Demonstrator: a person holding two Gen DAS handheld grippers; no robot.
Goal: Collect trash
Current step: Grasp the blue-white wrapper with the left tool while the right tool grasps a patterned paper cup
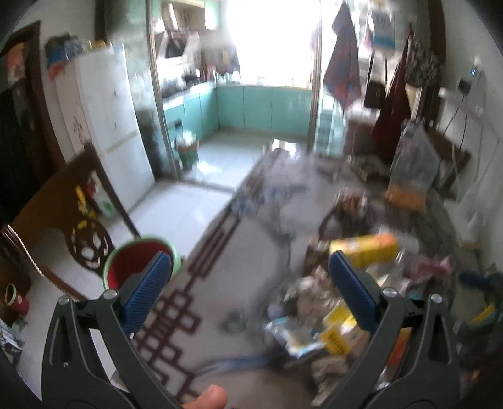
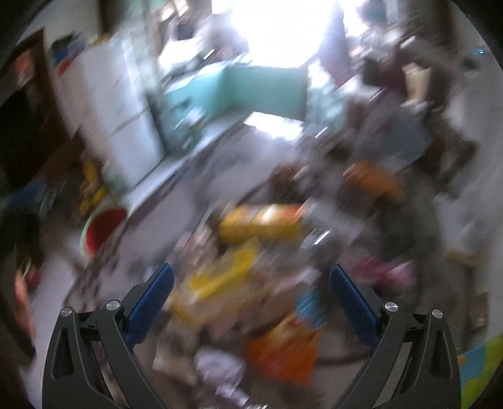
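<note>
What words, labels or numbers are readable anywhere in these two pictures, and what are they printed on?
None can be read.
Yellow box on the table: print too blurred.
Yellow packet with dark marks: illegible.
Blue-and-white poster on the far wall: blurred.
White fridge: small marks, not readable.
Right wrist view: motion blur hides all print on the orange wrapper and other litter.

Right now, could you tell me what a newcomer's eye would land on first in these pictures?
Probably the heap of wrappers and boxes littering the right side of the table, topped by a yellow box. Next, the red bin with a green rim standing beside the table's left edge, behind the open left hand-held gripper. The right hand-held gripper, also open, hangs over the blurred heap.
</note>
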